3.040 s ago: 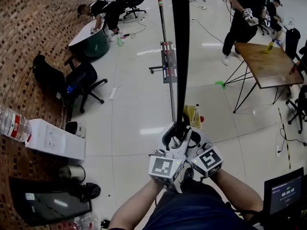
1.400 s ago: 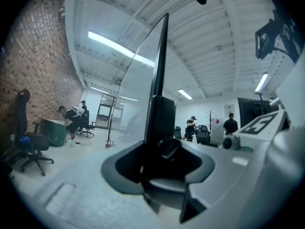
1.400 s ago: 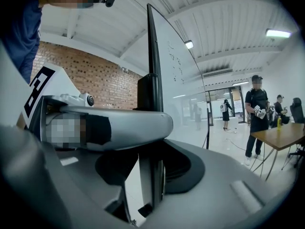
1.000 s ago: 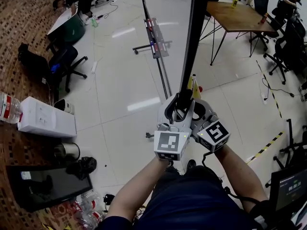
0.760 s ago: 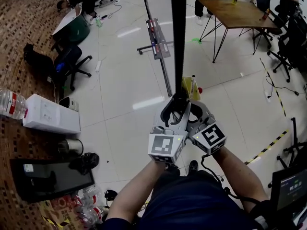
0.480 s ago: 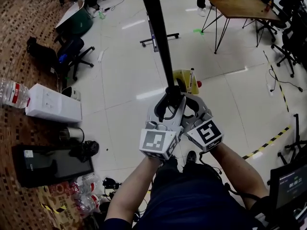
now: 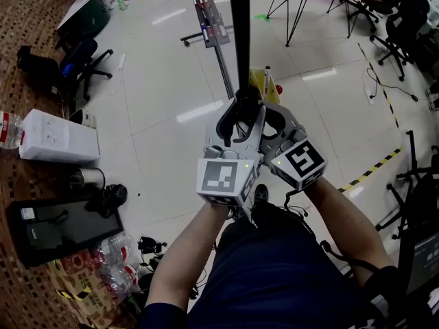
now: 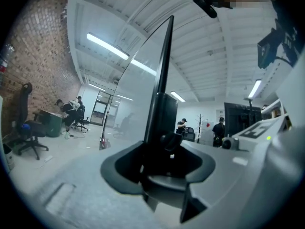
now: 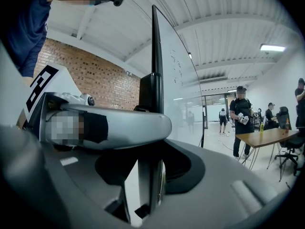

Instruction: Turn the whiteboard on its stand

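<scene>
Left hand-held gripper (image 7: 235,117) and right hand-held gripper (image 7: 269,118) sit side by side, both clamped on the black frame edge of the tall white whiteboard (image 7: 239,33). It stands upright, edge-on, on the glossy floor (image 7: 158,88). Both forearms reach forward together. Just beyond, a yellow holder (image 7: 259,86) carries a white pen and something red.

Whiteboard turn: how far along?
Done: both grips are made. The left gripper and right gripper clamp the whiteboard by its near edge. In hand: it stands edge-on to the person, so it looks mid-turn. Left: finish the swing, then let go; the end angle isn't shown.
</scene>
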`<state>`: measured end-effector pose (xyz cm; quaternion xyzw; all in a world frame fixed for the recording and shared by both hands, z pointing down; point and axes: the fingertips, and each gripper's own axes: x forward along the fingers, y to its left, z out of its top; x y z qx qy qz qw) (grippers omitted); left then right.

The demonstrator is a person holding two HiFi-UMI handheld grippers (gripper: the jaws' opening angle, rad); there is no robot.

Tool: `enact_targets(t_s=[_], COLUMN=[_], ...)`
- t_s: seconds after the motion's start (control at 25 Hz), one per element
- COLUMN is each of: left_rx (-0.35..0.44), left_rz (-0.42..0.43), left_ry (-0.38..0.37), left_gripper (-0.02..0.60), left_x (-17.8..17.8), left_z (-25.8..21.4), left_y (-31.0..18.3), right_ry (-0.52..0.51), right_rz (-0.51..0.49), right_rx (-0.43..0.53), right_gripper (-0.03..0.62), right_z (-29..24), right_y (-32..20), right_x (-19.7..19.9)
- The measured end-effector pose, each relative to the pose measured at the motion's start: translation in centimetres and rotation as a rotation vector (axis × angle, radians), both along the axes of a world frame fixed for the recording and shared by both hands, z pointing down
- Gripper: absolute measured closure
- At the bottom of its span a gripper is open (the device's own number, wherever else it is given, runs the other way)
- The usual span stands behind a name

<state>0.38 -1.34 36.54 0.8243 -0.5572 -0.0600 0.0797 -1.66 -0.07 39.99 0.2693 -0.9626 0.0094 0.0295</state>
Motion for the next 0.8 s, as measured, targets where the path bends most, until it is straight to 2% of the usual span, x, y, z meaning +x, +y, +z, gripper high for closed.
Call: enact_targets(t_s=[0.16, 0.44, 0.8], left_rx=[-0.009, 0.000, -0.010], left_rz=[0.038, 0.096, 0.102], left_ry=[-0.011, -0.024, -0.013], left_gripper=[0.377, 0.370, 0.371], left_x=[2.1, 5.0, 7.7], left_z=[0.0, 0.4, 0.4], left_y=[1.4, 3.4, 6.4], right_ry=[0.008, 0.010, -0.007], right_rz=[0.032, 0.094, 0.122], right_rx=[-0.036, -0.021, -0.015], right_gripper=[0.430, 0.427, 0.425], right_z=[-0.6, -0.2, -0.2], right_y=[1.4, 3.1, 5.9], right_x=[2.1, 5.1, 7.8])
